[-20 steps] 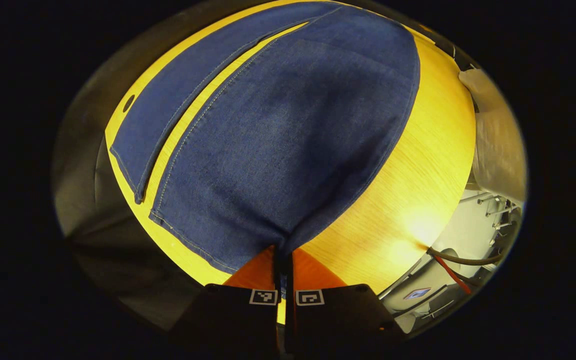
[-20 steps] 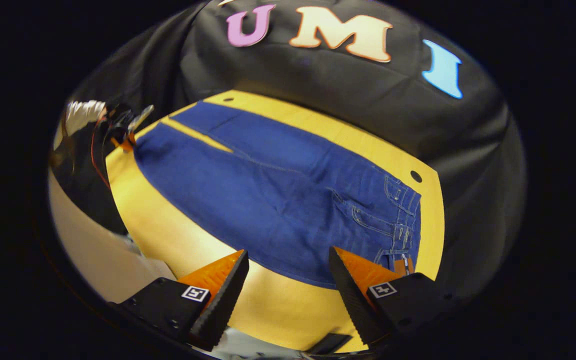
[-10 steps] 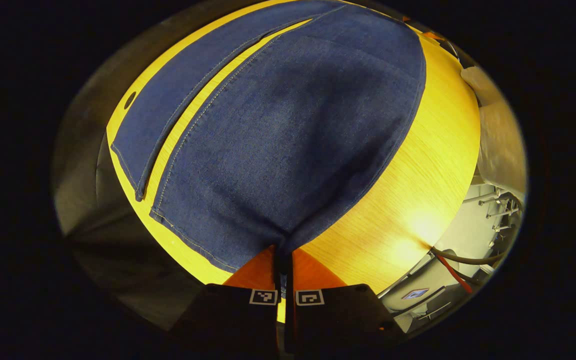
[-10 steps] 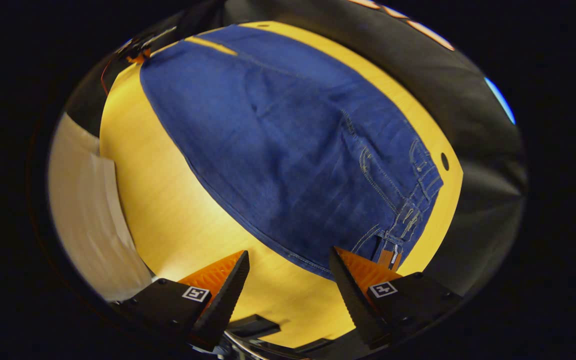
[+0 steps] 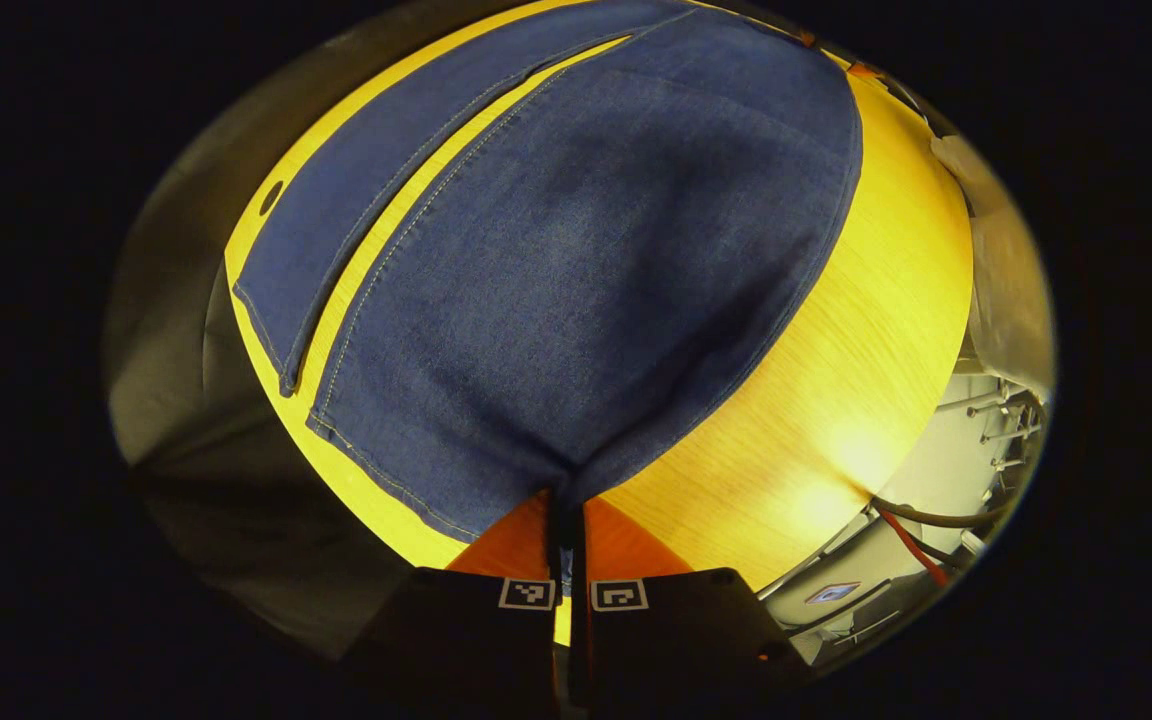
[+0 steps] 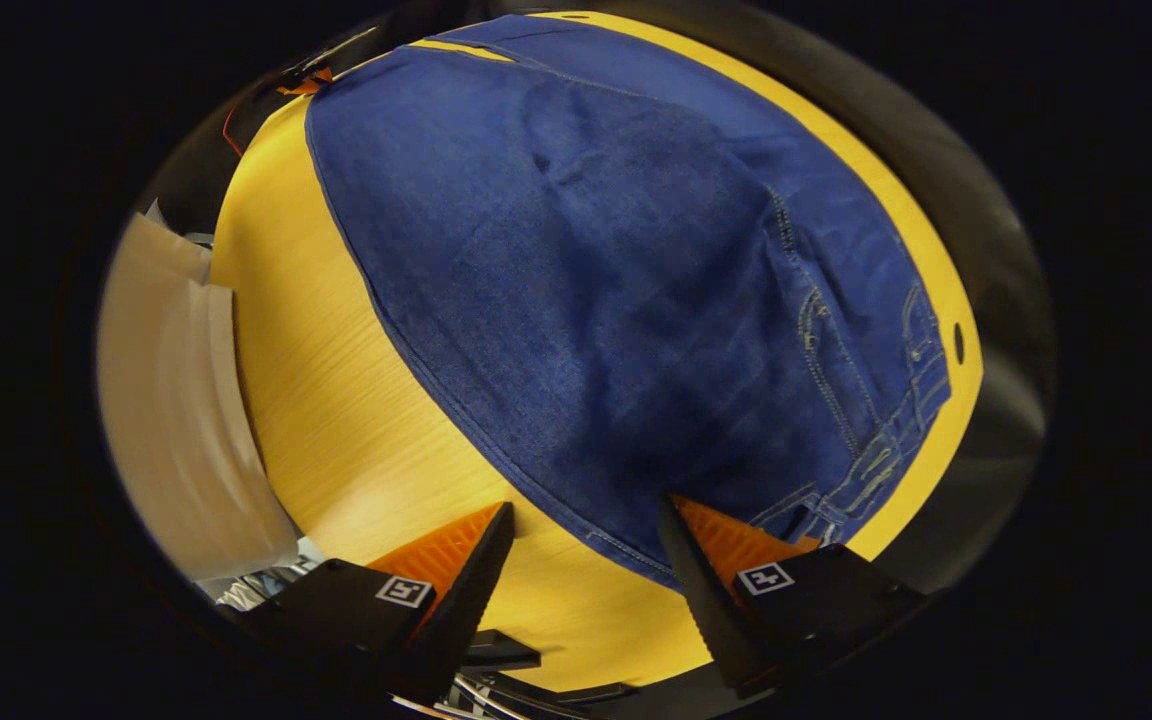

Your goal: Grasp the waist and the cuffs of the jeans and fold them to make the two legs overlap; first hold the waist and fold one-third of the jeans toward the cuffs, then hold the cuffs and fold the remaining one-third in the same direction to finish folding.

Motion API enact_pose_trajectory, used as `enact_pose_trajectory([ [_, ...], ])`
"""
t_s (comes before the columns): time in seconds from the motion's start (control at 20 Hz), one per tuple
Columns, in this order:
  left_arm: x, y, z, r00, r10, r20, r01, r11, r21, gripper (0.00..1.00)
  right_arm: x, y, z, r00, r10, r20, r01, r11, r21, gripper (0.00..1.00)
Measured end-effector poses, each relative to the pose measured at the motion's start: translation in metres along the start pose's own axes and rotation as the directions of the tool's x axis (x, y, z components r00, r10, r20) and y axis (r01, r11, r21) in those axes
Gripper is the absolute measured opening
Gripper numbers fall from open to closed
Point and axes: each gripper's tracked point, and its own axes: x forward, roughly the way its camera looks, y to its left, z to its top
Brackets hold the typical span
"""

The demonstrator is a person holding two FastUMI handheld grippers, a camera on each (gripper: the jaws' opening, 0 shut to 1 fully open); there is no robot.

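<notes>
- Left gripper view: left gripper (image 5: 566, 520) pinched closed on a cuff corner of the jeans (image 5: 576, 260), spread flat on the yellow table (image 5: 836, 380).
- Right gripper view: right gripper (image 6: 584, 560) fingers spread apart, hovering above the jeans' (image 6: 616, 280) waist edge, grasping nothing.

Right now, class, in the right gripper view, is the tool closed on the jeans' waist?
No: the right tool stands open above the jeans.

Yellow wood table (image 5: 836, 330) w/ round hole (image 6: 958, 343), red cable (image 5: 901, 545)
</notes>
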Motion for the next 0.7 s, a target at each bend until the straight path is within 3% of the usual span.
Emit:
enact_pose_trajectory([
  [0.25, 0.001, 0.001, -0.001, 1.000, -0.023, -0.015, 0.023, 1.000, -0.019, 0.00, -0.002, -0.001, -0.001, 1.000, 0.000, -0.031, 0.000, 1.000, 0.004, 0.94],
  [0.3, 0.000, 0.001, 0.000, 0.999, -0.031, -0.018, 0.030, 0.999, -0.027, 0.00, -0.003, -0.003, 0.001, 1.000, -0.002, -0.027, 0.002, 1.000, 0.002, 0.84],
  [0.35, 0.000, 0.001, -0.001, 0.999, -0.041, -0.022, 0.040, 0.999, -0.036, 0.00, -0.001, -0.008, 0.002, 1.000, -0.004, -0.023, 0.004, 1.000, 0.001, 0.87],
  [0.4, 0.001, 0.001, -0.001, 0.998, -0.050, -0.024, 0.049, 0.998, -0.042, 0.00, -0.001, -0.013, 0.003, 1.000, -0.010, -0.020, 0.010, 1.000, 0.000, 0.65],
  [0.45, 0.001, 0.001, -0.001, 0.998, -0.057, -0.024, 0.055, 0.997, -0.045, 0.00, -0.001, -0.015, 0.004, 1.000, -0.015, -0.015, 0.015, 1.000, -0.001, 0.70],
  [0.6, 0.000, 0.002, 0.000, 0.999, -0.052, -0.012, 0.051, 0.997, -0.052, 0.00, -0.003, -0.024, 0.009, 0.999, -0.041, -0.015, 0.041, 0.999, 0.006, 0.31],
  [0.65, 0.000, 0.001, -0.001, 0.998, -0.054, -0.016, 0.053, 0.997, -0.062, 0.01, -0.002, -0.021, 0.010, 0.999, -0.046, -0.015, 0.046, 0.999, 0.012, 0.37],
  [0.7, -0.001, 0.001, 0.000, 0.998, -0.058, -0.016, 0.056, 0.996, -0.073, 0.01, -0.003, -0.023, 0.012, 0.998, -0.062, -0.018, 0.063, 0.998, 0.018, 0.28],
])
